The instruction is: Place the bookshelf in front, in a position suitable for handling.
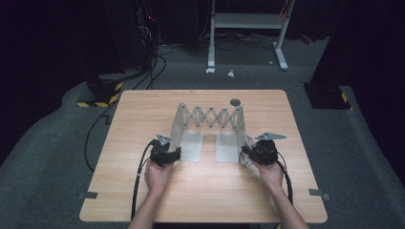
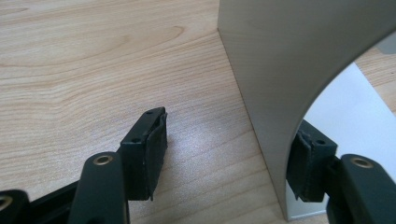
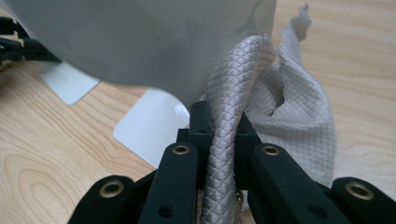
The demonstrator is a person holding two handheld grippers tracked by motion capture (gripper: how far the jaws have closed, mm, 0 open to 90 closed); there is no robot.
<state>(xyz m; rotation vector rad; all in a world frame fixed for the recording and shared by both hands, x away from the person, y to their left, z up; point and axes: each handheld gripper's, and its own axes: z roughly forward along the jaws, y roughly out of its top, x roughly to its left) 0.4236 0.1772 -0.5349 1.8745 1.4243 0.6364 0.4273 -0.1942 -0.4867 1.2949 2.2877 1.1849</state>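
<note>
Light wooden table (image 1: 143, 200) on grey carpet floor (image 1: 43, 167). Surroundings dark, light falling on table only. White metal stand (image 1: 246, 21) at rear. Black cables (image 1: 153, 67) trailing across floor. Yellow-black hazard tape (image 1: 102, 98) on base at left.

The folding rack (image 1: 210, 131) is sitting mid-table (image 1: 143, 200), a disc (image 1: 235, 102) lying behind it, cloth (image 3: 299, 121) bunching by its right panel.

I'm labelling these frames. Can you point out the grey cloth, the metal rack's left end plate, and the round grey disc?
grey cloth (image 3: 299, 121), right gripper view, its mesh surface.
left end plate (image 2: 285, 70), left gripper view, its flat face.
round grey disc (image 1: 235, 102), high view, its centre.
</note>
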